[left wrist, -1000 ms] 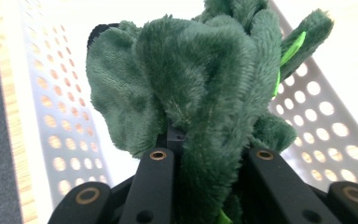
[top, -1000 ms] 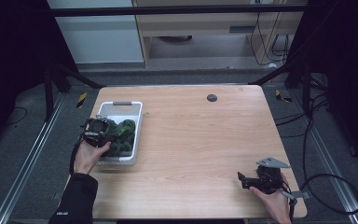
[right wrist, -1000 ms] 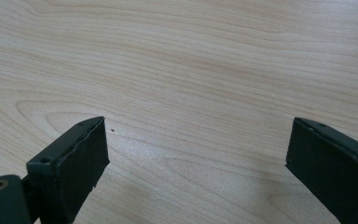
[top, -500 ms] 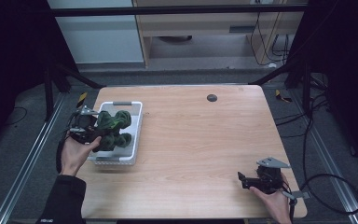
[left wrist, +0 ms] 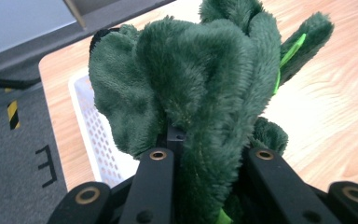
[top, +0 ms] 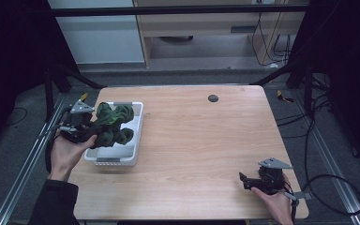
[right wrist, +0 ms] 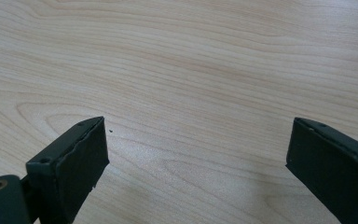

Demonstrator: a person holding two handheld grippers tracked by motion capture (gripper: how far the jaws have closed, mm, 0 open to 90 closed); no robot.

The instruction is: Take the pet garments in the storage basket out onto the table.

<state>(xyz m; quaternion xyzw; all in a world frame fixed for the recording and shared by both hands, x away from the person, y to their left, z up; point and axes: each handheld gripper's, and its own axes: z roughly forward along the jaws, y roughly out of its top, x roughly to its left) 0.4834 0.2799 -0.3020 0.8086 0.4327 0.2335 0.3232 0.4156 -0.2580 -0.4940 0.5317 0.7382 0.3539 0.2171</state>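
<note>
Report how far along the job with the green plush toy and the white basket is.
Done: the left tongs are shut on the green plush toy, which hangs above the white basket rather than lying in it. In hand: the carry, toy clamped between the jaws in the left gripper view. Left: setting it down, probably on the bare wooden table, where the right tongs rest open, holding nothing.

Table (top: pixel 201 140): light wood top with rounded corners, grain running across.
Round dark disc (top: pixel 213 98): lies flat near the table's far edge, well apart from everything else.
Floor (top: pixel 14 140): grey, around the table.
Yellow and black tape (left wrist: pixel 12 114): striped strip on the floor left of the table.
Cupboard (top: pixel 101 35): pale, beyond the table.
</note>
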